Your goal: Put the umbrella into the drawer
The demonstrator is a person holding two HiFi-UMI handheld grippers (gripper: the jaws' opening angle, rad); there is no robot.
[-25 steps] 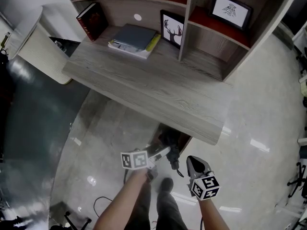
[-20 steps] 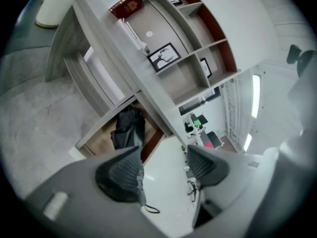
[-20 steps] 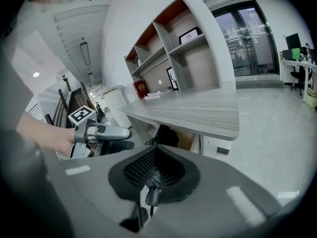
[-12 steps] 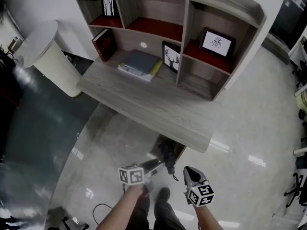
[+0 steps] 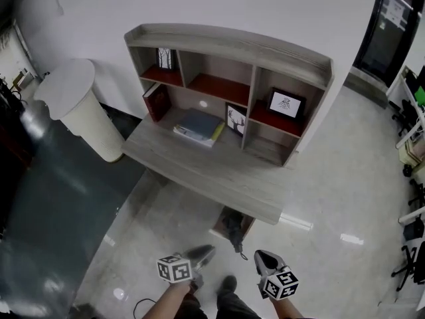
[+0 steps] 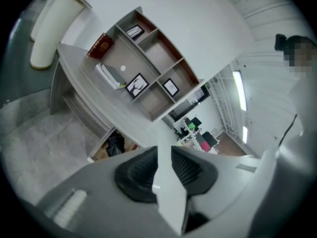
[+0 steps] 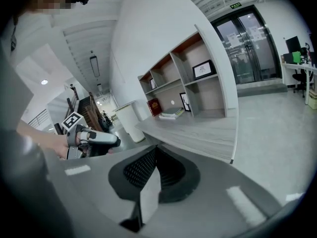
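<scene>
The dark folded umbrella (image 5: 234, 228) lies inside the open wooden drawer (image 5: 222, 234) under the desk, and also shows in the left gripper view as the umbrella (image 6: 115, 144). Both grippers hang in the air short of the drawer, apart from it. My left gripper (image 5: 206, 250) has just been closing. Only a narrow gap is left between its pads (image 6: 143, 170), with nothing in it. My right gripper (image 5: 259, 254) is shut and empty, its pads (image 7: 143, 165) meeting at the tips. The right gripper view also catches the left gripper (image 7: 117, 142) at its left.
A grey wooden desk (image 5: 199, 171) carries a hutch with stacked books (image 5: 198, 125), a red book (image 5: 156, 102) and framed pictures (image 5: 287, 104). A white round column (image 5: 76, 105) stands to its left. A cable (image 5: 143, 304) lies on the glossy floor. Glass doors (image 5: 388, 25) are at the right.
The view has drawn back and up from the desk. Both grippers have come away from the drawer. The left gripper's jaws have narrowed from wide apart to nearly together.
</scene>
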